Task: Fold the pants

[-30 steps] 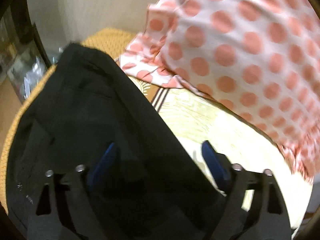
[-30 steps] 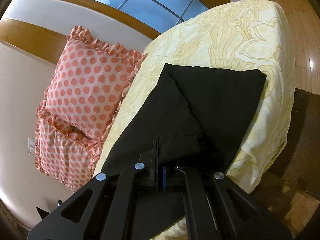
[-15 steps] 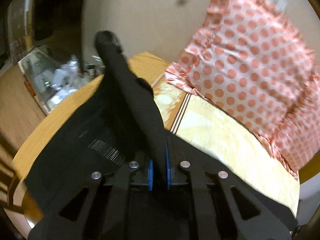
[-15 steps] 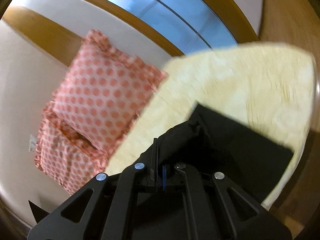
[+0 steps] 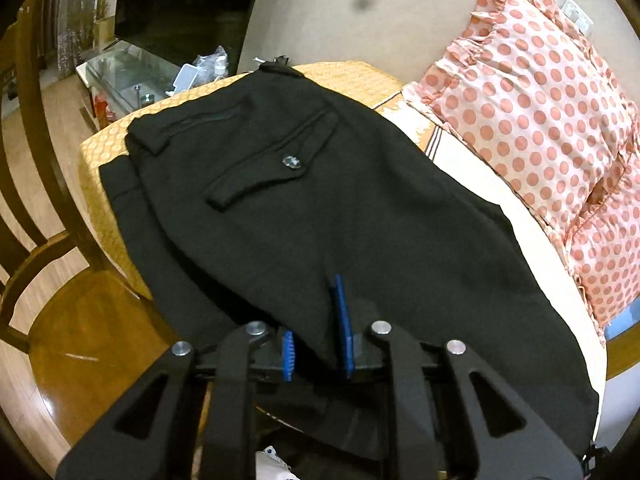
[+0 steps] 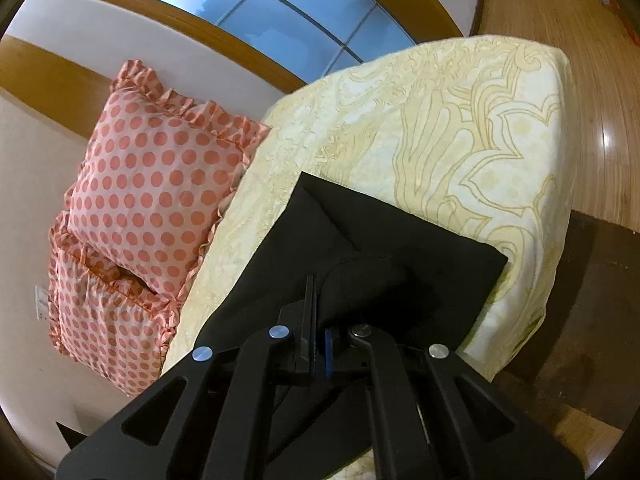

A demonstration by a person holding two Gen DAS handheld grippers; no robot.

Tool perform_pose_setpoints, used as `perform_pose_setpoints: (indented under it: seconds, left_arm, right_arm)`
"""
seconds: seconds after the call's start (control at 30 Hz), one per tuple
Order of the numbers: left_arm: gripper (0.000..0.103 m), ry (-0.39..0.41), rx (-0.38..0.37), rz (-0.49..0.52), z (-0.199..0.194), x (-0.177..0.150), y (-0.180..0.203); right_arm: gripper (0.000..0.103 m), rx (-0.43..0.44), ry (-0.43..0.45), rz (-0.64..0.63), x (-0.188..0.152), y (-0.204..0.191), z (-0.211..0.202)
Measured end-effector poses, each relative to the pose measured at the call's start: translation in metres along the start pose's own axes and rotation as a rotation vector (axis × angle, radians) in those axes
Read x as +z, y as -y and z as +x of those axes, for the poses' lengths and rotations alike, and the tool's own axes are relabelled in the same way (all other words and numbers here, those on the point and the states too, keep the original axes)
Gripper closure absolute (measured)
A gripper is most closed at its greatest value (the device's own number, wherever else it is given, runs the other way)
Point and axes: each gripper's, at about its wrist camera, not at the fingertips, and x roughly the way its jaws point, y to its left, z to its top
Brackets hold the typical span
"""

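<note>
Black pants [image 5: 320, 200] lie on the bed, waist end far away with a buttoned back pocket [image 5: 276, 160] facing up. My left gripper [image 5: 316, 340] is at the near edge of the pants, its blue pads a little apart with black cloth between them. In the right wrist view the leg end of the pants [image 6: 380, 248] lies on the cream bedspread [image 6: 460, 128]. My right gripper [image 6: 320, 320] is shut on a bunched fold of the pants [image 6: 368, 284], lifted slightly off the flat layer.
Pink polka-dot pillows [image 5: 540, 100] [image 6: 152, 184] lean against the wall behind the bed. A wooden chair [image 5: 52, 240] stands left of the bed. A glass cabinet with clutter [image 5: 132, 76] is at the far left. Wooden floor [image 6: 592, 80] lies beyond the bed's end.
My left gripper, open a second ago, then shut on a raised ridge of pants, has laid the waist end flat and its pads have parted. My right gripper stays shut on the cloth.
</note>
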Motion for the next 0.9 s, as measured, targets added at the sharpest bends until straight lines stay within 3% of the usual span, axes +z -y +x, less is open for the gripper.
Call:
perform_pose_setpoints:
  seconds: [0.1,0.17,0.27,0.43,0.73,0.9]
  left_arm:
    - [0.09,0.021,-0.022,0.008,-0.009,0.001,0.001]
    - [0.092,0.034,-0.028,0.018,-0.013,0.0,0.002]
    - [0.094,0.027,-0.025,0.029,-0.019,-0.002,-0.002]
    - [0.095,0.013,-0.02,0.047,-0.023,-0.006,-0.006]
    - [0.096,0.043,-0.002,0.096,-0.025,0.002,-0.004]
    - [0.096,0.008,0.022,0.109,-0.012,-0.005,-0.007]
  right_arm:
    - [0.1,0.048,0.045,-0.049,0.001,-0.017,-0.017]
    - [0.1,-0.007,0.043,-0.087,-0.001,-0.02,-0.02]
    - [0.1,-0.019,-0.003,-0.029,-0.004,-0.002,-0.014]
    - [0.1,-0.034,-0.009,-0.02,-0.012,0.009,-0.017]
    - [0.1,0.012,0.041,-0.022,-0.014,0.008,-0.035]
    - [0.1,-0.06,0.037,-0.053,-0.017,0.012,-0.029]
